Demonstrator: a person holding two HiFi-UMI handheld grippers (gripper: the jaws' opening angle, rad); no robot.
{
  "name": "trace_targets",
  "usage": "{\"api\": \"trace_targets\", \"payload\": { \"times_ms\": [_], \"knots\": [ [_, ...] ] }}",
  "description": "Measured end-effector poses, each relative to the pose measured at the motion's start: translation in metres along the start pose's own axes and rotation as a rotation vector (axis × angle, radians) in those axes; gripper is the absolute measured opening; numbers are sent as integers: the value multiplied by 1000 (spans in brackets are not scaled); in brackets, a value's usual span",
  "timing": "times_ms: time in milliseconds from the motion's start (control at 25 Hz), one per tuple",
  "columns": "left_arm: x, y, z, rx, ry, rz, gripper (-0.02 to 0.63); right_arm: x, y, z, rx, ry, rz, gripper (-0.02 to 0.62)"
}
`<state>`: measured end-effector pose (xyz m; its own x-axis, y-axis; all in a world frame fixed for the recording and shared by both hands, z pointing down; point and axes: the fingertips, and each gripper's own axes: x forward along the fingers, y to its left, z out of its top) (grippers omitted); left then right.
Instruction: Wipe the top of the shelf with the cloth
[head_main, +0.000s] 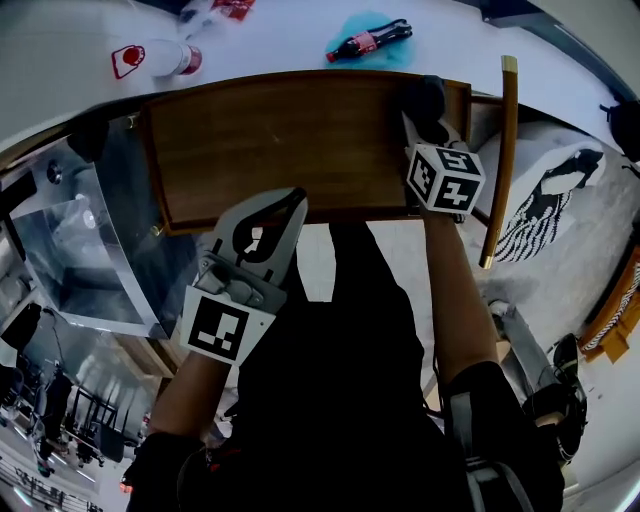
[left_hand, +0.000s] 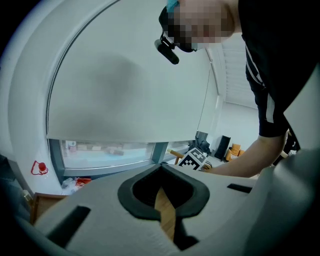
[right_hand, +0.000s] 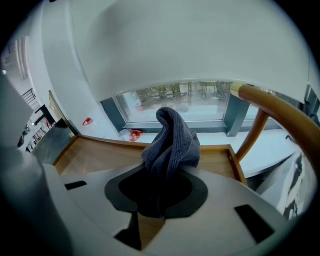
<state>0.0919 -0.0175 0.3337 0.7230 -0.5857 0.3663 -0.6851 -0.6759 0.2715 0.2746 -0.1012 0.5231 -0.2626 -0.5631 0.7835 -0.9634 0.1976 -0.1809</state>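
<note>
Two grippers show in the head view. Lower left of centre, the left gripper (head_main: 288, 208) hovers by the near edge of the wooden shelf top (head_main: 270, 140), its jaws together with nothing between them. Right of centre, the right gripper (head_main: 422, 122) is clamped on a bunched dark grey cloth (head_main: 425, 96) over the shelf top's right end. At the top, a bottle (head_main: 368, 42) lies on the white sill (head_main: 280, 35).
</note>
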Motion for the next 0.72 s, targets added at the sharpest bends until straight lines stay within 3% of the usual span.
{"api": "trace_targets", "payload": {
  "times_ms": [360, 720],
  "knots": [
    [-87, 43, -17, -27, -20, 93, 18, 9, 143, 8, -97, -30, 152, 78],
    [-173, 88, -40, -68, -57, 212, 18, 22, 294, -12, -214, -1, 324, 78]
  ]
}}
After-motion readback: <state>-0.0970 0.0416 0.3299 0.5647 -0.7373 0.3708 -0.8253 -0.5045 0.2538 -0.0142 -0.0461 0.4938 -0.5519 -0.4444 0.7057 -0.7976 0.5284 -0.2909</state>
